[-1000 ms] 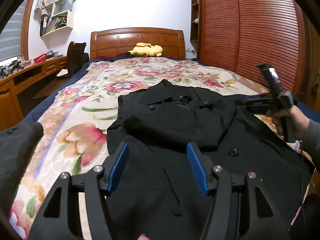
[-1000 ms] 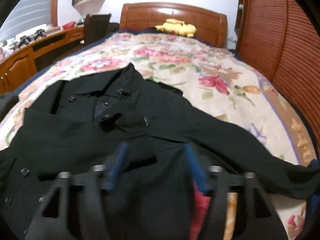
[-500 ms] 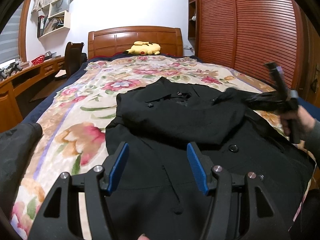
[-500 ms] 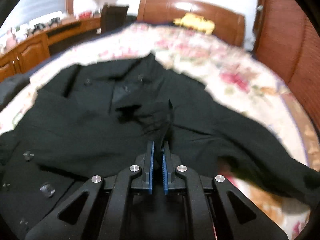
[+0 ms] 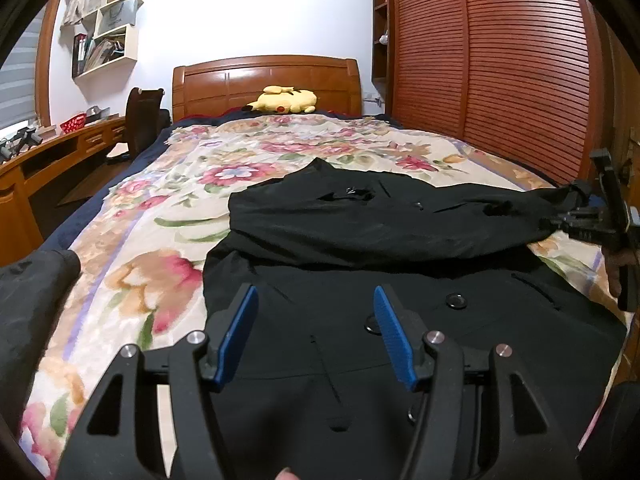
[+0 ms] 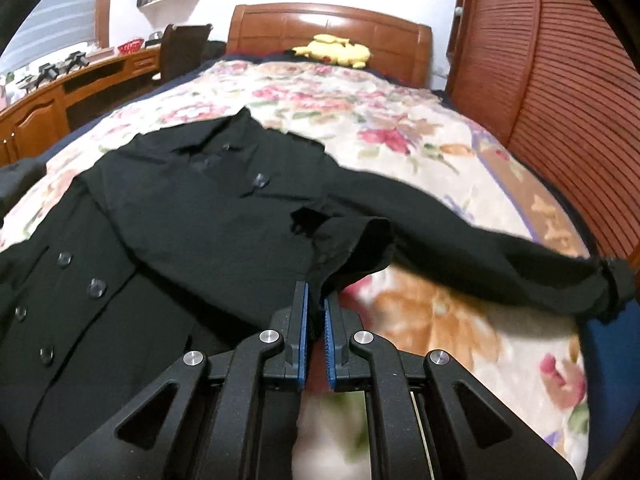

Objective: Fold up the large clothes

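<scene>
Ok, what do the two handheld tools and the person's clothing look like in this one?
Both tools are matte black, with angular fingers pierced by triangular cutouts, silver round pins at the joints and ribbed blue pads. That holds for the left tool and the right tool. A grey sleeve showed earlier; now the hand sits at the frame edge, its clothing unclear. No cables visible.

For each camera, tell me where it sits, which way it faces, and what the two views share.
Left wrist: on the left gripper, fingers open above the black coat, facing the headboard; the right gripper and its hand show.
Right wrist: on the right gripper, fingers shut on a sleeve, facing the headboard.
Shared: coat, floral bedspread, yellow plush toy.
</scene>
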